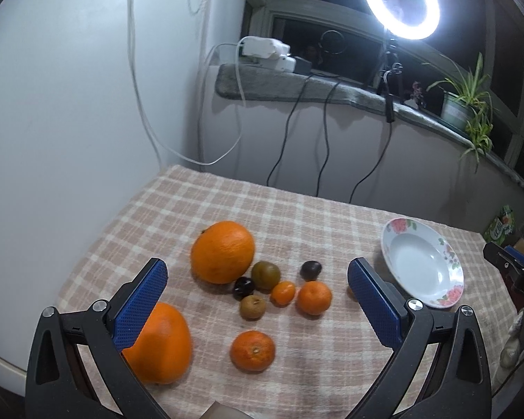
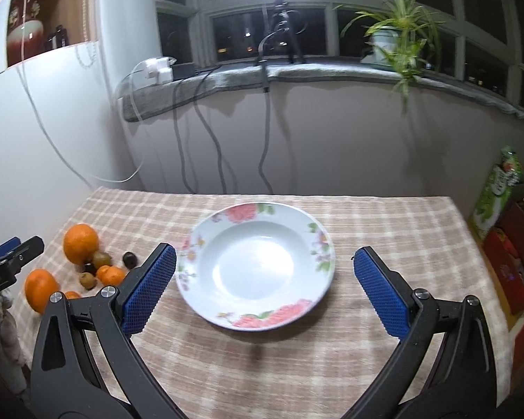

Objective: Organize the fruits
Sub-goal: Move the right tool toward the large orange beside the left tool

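Note:
A cluster of fruit lies on the checked tablecloth (image 1: 297, 216): a large orange (image 1: 223, 252), a second large orange (image 1: 160, 345) partly behind my left finger, a mandarin (image 1: 252, 350), another mandarin (image 1: 313, 296), a small one (image 1: 283, 293), brownish-green fruits (image 1: 265, 275) and dark plums (image 1: 311, 269). My left gripper (image 1: 258, 279) is open and empty, held above the cluster. An empty white floral plate (image 2: 255, 265) sits to the right of the fruit. My right gripper (image 2: 263, 262) is open and empty, above the plate.
A wall stands close on the left. A window sill (image 1: 297, 87) behind the table holds a ring light (image 1: 401, 1), chargers, hanging cables and a potted plant (image 2: 391, 42). Boxes and a green carton (image 2: 499, 188) stand past the table's right edge.

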`<state>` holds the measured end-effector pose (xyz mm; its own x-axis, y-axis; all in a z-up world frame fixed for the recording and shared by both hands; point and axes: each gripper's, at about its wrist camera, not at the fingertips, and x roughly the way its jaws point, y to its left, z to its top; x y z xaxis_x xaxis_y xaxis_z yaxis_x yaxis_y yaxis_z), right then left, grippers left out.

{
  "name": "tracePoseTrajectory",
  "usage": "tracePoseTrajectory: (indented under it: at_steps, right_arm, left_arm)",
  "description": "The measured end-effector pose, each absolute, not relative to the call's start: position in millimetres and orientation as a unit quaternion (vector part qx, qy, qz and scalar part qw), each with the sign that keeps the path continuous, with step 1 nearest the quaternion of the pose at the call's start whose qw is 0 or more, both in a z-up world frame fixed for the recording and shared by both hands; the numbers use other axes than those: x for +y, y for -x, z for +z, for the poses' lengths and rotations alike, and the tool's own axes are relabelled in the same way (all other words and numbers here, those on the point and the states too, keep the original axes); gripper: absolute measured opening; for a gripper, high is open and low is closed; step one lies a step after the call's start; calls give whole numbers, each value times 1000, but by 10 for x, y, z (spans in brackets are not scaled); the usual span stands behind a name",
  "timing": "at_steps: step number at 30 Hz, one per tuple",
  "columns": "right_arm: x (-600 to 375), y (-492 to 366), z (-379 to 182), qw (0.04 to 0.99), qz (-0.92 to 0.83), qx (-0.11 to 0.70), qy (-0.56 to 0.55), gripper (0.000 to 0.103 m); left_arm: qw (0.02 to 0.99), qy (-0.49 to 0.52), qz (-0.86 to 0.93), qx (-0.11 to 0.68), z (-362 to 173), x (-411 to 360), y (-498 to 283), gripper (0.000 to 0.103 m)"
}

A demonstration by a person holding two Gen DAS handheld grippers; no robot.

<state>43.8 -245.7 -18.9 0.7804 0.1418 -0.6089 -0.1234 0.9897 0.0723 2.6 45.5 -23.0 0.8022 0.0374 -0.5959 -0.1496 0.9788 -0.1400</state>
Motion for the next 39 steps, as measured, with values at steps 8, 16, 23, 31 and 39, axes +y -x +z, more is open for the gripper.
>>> tracePoseTrajectory:
  at_steps: [8, 16, 23, 31, 39]
  right_arm:
    - [-2113, -613, -289, 929, 131, 347, -8, 103]
    - [-1774, -885, -444, 894, 204, 398, -22, 103]
    - [-1340, -1126, -529, 862, 269, 430, -14, 103]
    - [-898, -1415, -657, 818, 328, 470, -41, 103]
    - [-419, -1701, -749, 775, 371, 509, -51, 103]
  left_arm:
    - [932, 121, 42, 338, -382, 683, -43, 102]
    - [909, 191, 19, 371, -582, 952, -144, 101]
    - [901, 211, 5, 379, -598, 1039, -248, 97]
    - [904, 194, 1, 381, -524, 1129, -388, 84]
    - [882, 195, -19, 428, -701, 1193, -687, 72]
